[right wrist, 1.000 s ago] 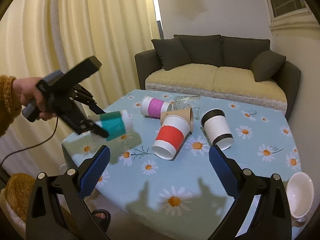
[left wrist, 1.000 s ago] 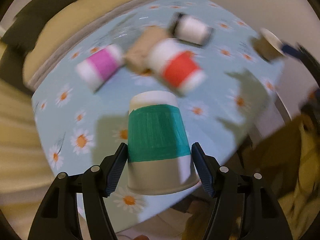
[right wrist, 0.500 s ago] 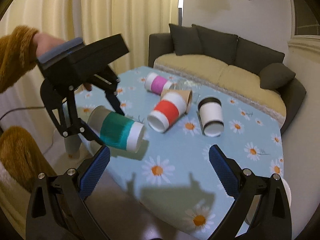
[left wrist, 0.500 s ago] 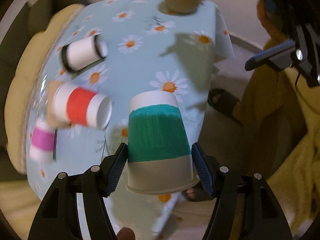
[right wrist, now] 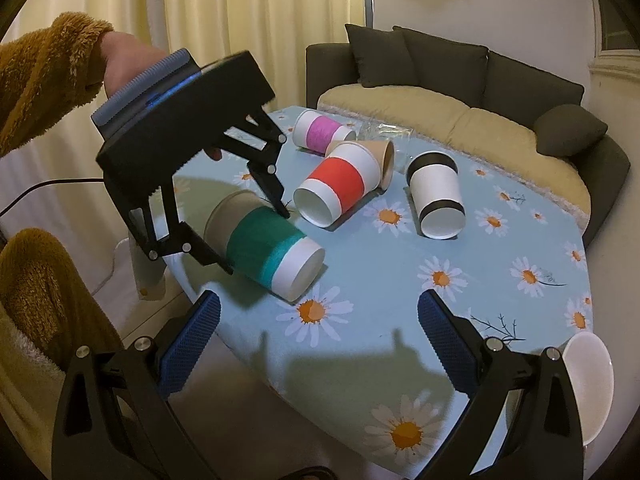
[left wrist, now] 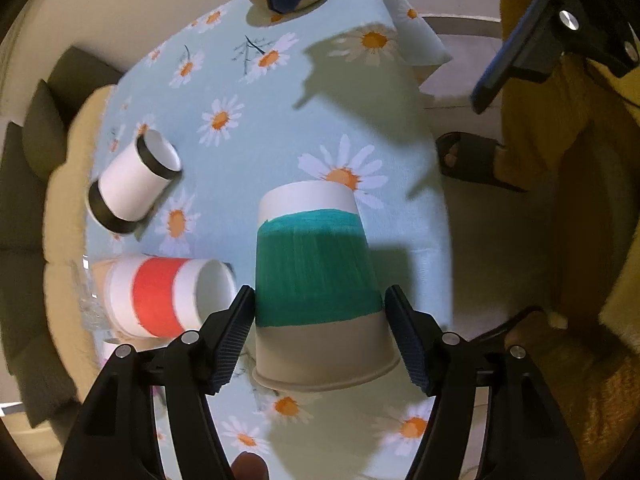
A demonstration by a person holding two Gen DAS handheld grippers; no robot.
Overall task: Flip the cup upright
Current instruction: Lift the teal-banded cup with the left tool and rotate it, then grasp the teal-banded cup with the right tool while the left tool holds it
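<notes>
The table, under its daisy cloth, carries a row of toppled cups along its sofa-side edge: the black-banded cup, the red-banded cup and the pink-banded cup, with a white bowl at the corner nearest the right gripper.

The green-banded cup has travelled in the last second from above the curtain-side edge inward toward the table's near edge. It has also tipped: its closed base now points down toward the cloth and its open rim sits back by the left gripper, whose pads are clamped on its sides near the rim. The base looks just off the cloth, though I cannot say whether it touches.

I judge the flip more than half done, with levelling and setting down left.

The right gripper hangs spread wide, holding nothing, over the near edge.
</notes>
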